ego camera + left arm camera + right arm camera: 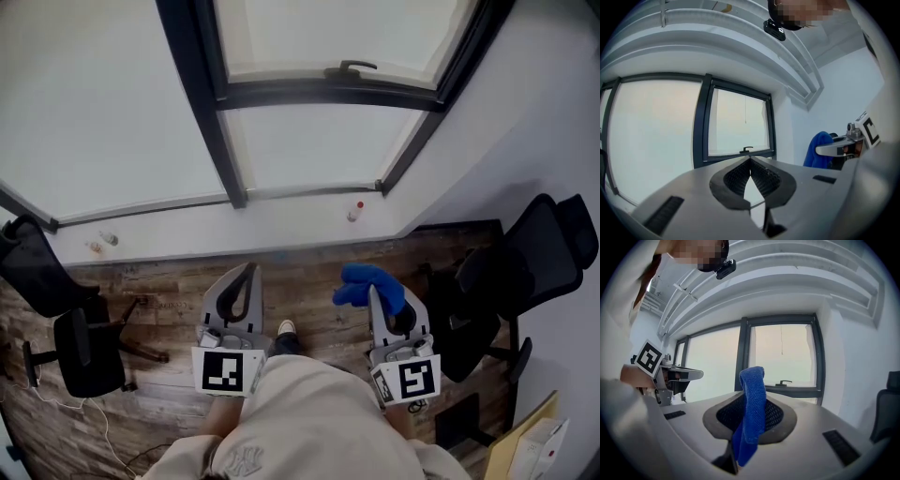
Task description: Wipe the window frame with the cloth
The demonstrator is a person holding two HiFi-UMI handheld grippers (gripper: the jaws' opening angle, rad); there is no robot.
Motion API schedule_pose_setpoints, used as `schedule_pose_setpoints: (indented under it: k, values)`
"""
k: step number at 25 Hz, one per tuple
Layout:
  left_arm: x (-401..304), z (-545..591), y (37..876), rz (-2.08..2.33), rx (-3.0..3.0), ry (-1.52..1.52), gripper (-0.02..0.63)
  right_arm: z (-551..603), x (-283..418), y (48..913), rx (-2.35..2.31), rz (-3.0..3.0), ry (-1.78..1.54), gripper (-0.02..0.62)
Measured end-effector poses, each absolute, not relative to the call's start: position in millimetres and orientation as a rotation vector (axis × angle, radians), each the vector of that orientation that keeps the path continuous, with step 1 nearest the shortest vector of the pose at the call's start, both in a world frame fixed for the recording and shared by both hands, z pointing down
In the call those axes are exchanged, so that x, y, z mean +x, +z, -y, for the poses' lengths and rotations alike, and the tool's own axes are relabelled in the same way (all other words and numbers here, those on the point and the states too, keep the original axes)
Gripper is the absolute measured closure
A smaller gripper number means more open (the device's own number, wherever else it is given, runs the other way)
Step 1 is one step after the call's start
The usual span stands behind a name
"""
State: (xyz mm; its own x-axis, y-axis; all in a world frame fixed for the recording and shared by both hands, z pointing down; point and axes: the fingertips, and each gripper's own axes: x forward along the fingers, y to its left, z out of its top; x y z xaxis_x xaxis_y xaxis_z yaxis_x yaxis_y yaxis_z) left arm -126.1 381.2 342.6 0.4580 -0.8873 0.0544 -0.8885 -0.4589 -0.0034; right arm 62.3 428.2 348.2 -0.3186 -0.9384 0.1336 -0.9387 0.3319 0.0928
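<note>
A dark window frame point(223, 131) with a handle point(349, 68) rises ahead; it also shows as the frame point(700, 123) in the left gripper view and the frame point(746, 350) in the right gripper view. My right gripper point(377, 292) is shut on a blue cloth point(368, 284), which sticks up between its jaws as the cloth point(752, 413). My left gripper point(247, 277) is shut with nothing in it, its pads point(759, 177) meeting at the tip. Both grippers are held low, well short of the window.
A white sill point(234, 225) carries a small bottle point(355, 211) and small items point(101, 243) at the left. Black office chairs stand at the right point(525, 267) and left point(56, 309) on the wooden floor. A white wall point(553, 112) closes the right side.
</note>
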Motion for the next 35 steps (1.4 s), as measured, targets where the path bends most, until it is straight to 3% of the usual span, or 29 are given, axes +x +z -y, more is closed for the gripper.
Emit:
schedule_pose_setpoints:
  k: [20, 35]
  values:
    - [-146.8, -291.1, 377.6, 1.552, 2.599, 0.129, 0.597, -336.3, 31.4, 376.0, 1.669, 2.395, 0.118, 0.525]
    - [-143.8, -158.8, 356.9, 1.729, 2.545, 0.112, 0.597, -177.5, 36.4, 359.6, 1.559, 2.526, 0.063, 0.525]
